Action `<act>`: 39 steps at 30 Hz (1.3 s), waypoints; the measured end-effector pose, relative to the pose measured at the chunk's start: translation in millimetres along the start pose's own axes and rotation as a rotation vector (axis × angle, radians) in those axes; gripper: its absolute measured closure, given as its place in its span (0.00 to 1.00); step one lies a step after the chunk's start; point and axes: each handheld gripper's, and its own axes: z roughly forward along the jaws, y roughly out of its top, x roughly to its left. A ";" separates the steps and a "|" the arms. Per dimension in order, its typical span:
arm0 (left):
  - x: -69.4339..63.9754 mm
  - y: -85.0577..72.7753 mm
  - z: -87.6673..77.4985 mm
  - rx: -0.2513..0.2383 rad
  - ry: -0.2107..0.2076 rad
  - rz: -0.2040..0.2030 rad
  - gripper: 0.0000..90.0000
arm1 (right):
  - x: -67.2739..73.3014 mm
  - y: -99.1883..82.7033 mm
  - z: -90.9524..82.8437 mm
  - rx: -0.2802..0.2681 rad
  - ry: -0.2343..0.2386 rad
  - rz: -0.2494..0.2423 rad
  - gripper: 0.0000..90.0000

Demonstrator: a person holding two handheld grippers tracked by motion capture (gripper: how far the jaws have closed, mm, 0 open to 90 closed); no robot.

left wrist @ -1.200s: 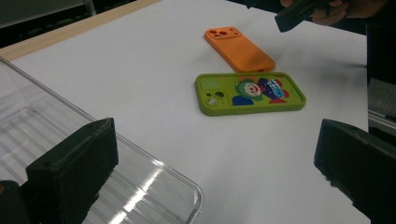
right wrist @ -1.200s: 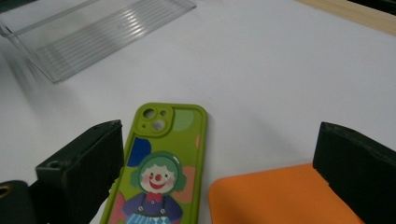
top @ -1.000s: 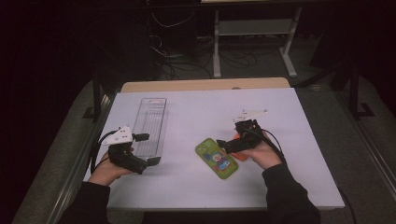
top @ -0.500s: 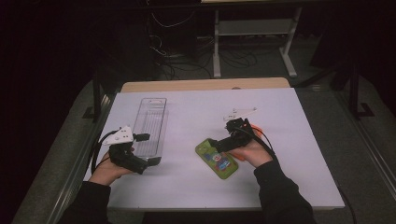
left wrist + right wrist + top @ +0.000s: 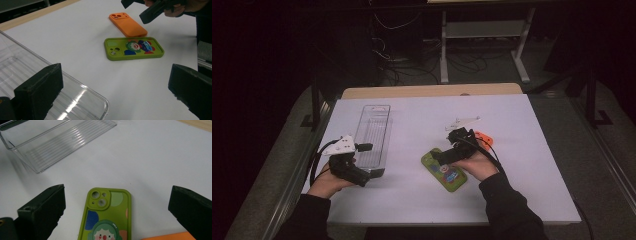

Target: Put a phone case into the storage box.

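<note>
The green phone case (image 5: 106,217) was laid flat, camera side up, on the white table (image 5: 522,170), just beside the orange phone case (image 5: 127,24). The right gripper (image 5: 447,152) was held over it, jaws spread wide and empty. The left gripper (image 5: 364,172) was held open at the clear plastic tray (image 5: 373,131).

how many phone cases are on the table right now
2. The green phone case with a clown picture lies flat between the right gripper's open jaws; the orange phone case lies flat just beyond it. None looks hidden.
</note>
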 end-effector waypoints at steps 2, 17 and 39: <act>0.2 -0.1 -0.2 0.000 0.001 0.004 0.00 | 1.7 -1.0 0.1 0.004 -0.005 0.003 0.00; -1.6 -1.7 -1.0 0.004 0.006 -0.006 0.00 | 7.8 -16.6 0.4 0.072 -0.044 0.014 0.00; -1.6 -2.0 -0.3 0.006 0.006 -0.006 0.00 | 15.2 -39.3 4.9 0.181 -0.061 0.001 0.02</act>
